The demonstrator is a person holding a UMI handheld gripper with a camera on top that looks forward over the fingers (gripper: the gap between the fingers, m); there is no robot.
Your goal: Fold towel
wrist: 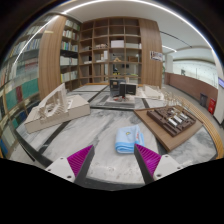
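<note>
Two jaws wide apart and empty, blue towel (125, 139) on the floor beyond them.

A light blue towel (125, 140) lies crumpled in a loose, roughly rectangular heap on the pale marbled surface, just ahead of the spread fingers and in line with the gap between them, untouched.
</note>
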